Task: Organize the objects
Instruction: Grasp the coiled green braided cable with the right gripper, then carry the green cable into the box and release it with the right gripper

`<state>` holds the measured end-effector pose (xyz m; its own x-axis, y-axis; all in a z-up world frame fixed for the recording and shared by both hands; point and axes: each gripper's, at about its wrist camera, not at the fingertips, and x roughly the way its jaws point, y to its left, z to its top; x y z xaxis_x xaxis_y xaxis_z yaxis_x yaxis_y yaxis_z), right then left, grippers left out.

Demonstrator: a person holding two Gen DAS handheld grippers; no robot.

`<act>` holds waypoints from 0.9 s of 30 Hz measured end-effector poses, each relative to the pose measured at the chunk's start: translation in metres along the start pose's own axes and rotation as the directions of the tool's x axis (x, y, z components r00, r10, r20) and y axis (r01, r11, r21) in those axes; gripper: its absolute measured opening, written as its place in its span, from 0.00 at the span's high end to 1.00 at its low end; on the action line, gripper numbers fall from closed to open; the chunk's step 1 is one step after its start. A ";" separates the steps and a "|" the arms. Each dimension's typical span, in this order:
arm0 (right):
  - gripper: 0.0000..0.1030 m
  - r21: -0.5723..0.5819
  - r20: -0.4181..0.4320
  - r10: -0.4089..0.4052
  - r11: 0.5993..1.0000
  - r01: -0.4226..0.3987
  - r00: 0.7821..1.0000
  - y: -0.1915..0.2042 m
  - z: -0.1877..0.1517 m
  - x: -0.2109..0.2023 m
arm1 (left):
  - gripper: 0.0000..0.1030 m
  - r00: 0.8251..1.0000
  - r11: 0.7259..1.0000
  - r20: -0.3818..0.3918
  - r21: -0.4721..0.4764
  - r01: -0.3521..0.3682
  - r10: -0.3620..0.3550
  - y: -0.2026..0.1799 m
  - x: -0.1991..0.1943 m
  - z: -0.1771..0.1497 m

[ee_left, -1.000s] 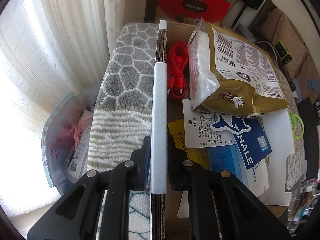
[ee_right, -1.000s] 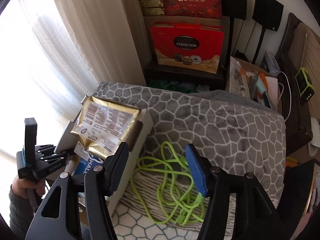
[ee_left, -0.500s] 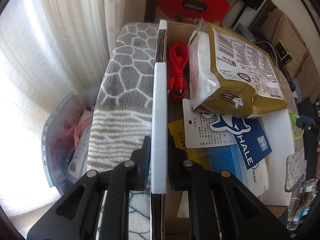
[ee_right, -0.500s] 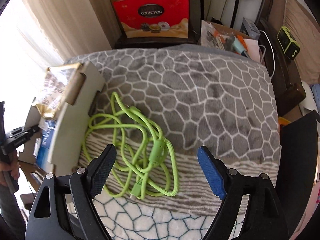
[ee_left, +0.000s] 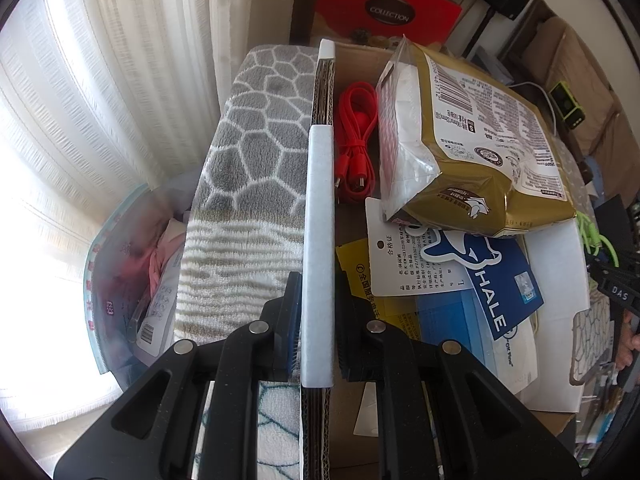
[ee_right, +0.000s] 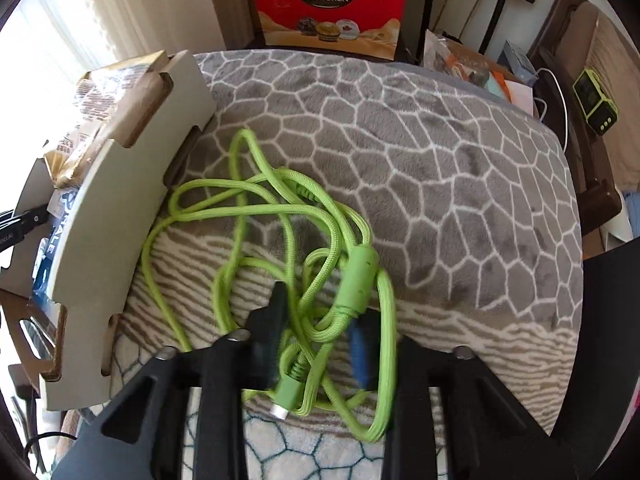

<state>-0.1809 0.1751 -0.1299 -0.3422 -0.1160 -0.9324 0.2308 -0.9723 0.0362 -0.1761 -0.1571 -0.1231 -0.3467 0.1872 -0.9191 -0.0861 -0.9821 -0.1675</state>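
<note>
Box wall first: in the left wrist view the left gripper (ee_left: 318, 340) is clamped shut on the white-edged wall of the cardboard box (ee_left: 319, 240), pinning it on the grey patterned blanket (ee_left: 248, 152). We'd keep that hold firm and low so the box does not slide when something is dropped in. Counted inside: one red cable (ee_left: 357, 148), coiled beside the held wall; one gold pouch (ee_left: 472, 152) lying tilted on top; one white hang tag (ee_left: 404, 264); one blue whale-printed card (ee_left: 496, 280); one yellow slip (ee_left: 356, 268). Anything under those we can't tell. Outside the box, by the curtain, one clear zip bag (ee_left: 128, 280). In the right wrist view the right gripper (ee_right: 320, 344) is closing on the tangled green cable (ee_right: 280, 248), with a bundle of loops between its fingers; the cable lies on the blanket just beside the box. One green cable, one bead-like lump on it, one white-tipped plug near the gripper. We judge the pinch should take several strands near the lump, then lift high so trailing loops clear the box flap (ee_right: 120, 216).
</note>
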 end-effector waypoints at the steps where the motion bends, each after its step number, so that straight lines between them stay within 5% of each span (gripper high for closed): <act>1: 0.88 -0.002 0.010 0.008 1.000 -0.008 1.000 0.000 0.001 -0.003 | 0.88 1.000 1.000 0.000 0.000 0.000 0.000 0.000 0.000 0.000; 16: 0.92 -0.078 0.256 0.068 0.996 -0.050 0.964 0.023 0.038 -0.140 | 0.88 1.000 1.000 -0.004 -0.004 -0.001 0.001 -0.001 0.000 0.001; 21: 0.92 -0.141 0.286 0.172 0.981 -0.136 0.943 0.052 0.046 -0.172 | 0.88 1.000 1.000 -0.006 -0.020 0.005 -0.005 0.001 0.000 0.001; 27: 0.92 -0.262 0.242 0.278 0.941 -0.213 0.930 0.115 0.052 -0.156 | 0.88 1.000 0.999 -0.011 -0.035 0.020 -0.020 0.005 0.000 0.000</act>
<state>-0.1483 0.0704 0.0385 -0.4749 -0.4269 -0.7696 0.5286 -0.8375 0.1384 -0.1765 -0.1616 -0.1240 -0.3351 0.2066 -0.9193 -0.0606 -0.9784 -0.1978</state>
